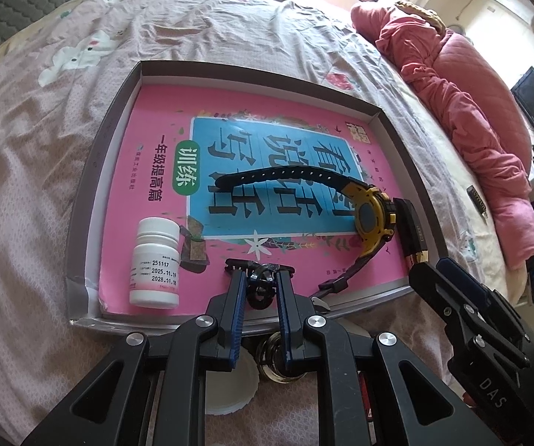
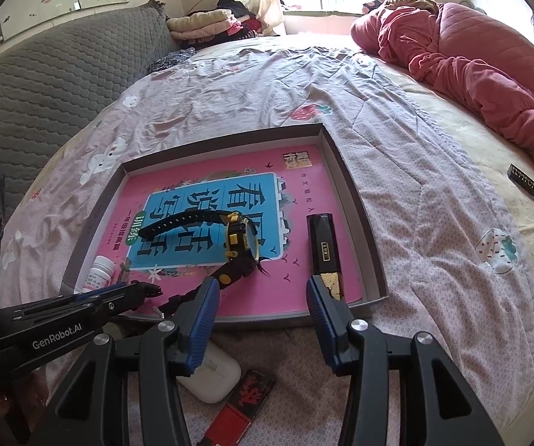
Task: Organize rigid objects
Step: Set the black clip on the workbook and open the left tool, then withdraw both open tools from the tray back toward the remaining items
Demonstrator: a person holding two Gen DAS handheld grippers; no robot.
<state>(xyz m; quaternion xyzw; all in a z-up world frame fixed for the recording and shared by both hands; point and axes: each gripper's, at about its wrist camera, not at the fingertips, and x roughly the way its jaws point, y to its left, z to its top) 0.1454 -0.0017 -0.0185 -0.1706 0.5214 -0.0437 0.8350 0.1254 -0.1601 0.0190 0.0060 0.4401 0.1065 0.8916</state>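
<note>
On the bed lies a shallow grey tray (image 1: 81, 200) with a pink book (image 1: 162, 119) inside it as its floor. Within the tray, near its front wall, the left gripper (image 1: 261, 278) is clenched on a small black clip-like thing (image 1: 263, 285); what exactly it is I cannot tell. Left of it in the tray stands a white pill bottle (image 1: 155, 260), and to the right lie a yellow-black watch (image 1: 371, 215) and a black-gold lipstick (image 2: 324, 245). The right gripper (image 2: 263, 297) hangs released over the tray's front edge, grasping nothing.
</note>
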